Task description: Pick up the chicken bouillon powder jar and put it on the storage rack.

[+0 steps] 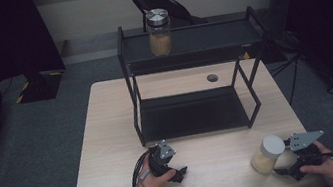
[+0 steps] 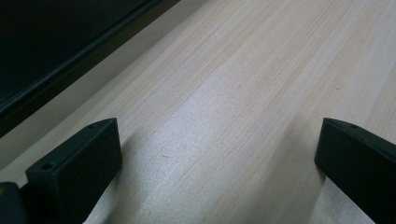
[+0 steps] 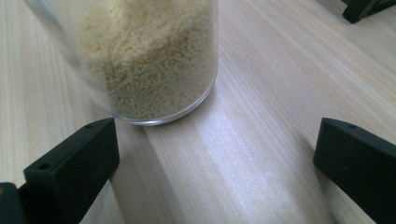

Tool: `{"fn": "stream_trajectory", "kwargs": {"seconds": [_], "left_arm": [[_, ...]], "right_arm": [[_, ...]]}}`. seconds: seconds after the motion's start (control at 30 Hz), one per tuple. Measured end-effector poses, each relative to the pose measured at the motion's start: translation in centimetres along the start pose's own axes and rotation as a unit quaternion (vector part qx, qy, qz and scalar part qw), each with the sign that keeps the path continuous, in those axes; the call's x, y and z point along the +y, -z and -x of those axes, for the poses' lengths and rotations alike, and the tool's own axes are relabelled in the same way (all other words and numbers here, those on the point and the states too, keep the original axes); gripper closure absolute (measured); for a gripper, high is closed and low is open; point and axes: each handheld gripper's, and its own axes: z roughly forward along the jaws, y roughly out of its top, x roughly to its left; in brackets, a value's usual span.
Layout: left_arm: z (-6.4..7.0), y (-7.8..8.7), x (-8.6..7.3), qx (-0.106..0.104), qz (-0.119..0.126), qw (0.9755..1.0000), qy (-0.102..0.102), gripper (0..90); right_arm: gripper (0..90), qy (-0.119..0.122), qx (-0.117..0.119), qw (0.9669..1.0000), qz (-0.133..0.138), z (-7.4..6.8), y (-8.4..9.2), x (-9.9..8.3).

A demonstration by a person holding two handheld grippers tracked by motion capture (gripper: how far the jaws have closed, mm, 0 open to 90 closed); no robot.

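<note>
Both hands low over table [image 1: 110,133]; left gripper [image 2: 219,154] released, empty; right gripper [image 3: 215,154] released, just short of grain jar [image 3: 149,56].

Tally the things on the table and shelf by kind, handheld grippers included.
Clear glass jars of pale yellow grains: 2, one with a silver lid on the rack's top shelf, one with a white lid on the table near the right gripper
Black metal two-tier shelf rack: 1
Black handheld two-jaw grippers: 2, left, right, both open
Total: 5
</note>
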Motion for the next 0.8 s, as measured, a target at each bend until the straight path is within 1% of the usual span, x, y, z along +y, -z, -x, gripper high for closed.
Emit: {"fn": "stream_trajectory", "kwargs": {"seconds": [0.5, 0.67, 0.77, 0.8], "left_arm": [[0.00, 0.00, 0.00, 0.000, 0.000, 1.0000, 0.000, 0.0], [0.01, 0.00, -0.01, 0.000, 0.000, 1.0000, 0.000, 0.0], [0.01, 0.00, -0.01, 0.000, 0.000, 1.0000, 0.000, 0.1], [0.01, 0.00, -0.01, 0.000, 0.000, 1.0000, 0.000, 0.0]], "right_arm": [[0.0, -0.005, -0.003, 1.0000, 0.000, -0.18, 0.04, -0.02], [0.0, -0.001, 0.007, 1.0000, -0.003, -0.04, 0.11, 0.16], [0.4, 0.006, 0.017, 0.9998, -0.005, 0.06, 0.08, 0.39], [0.5, 0.009, 0.016, 0.9998, -0.008, -0.02, 0.07, 0.52]]}}
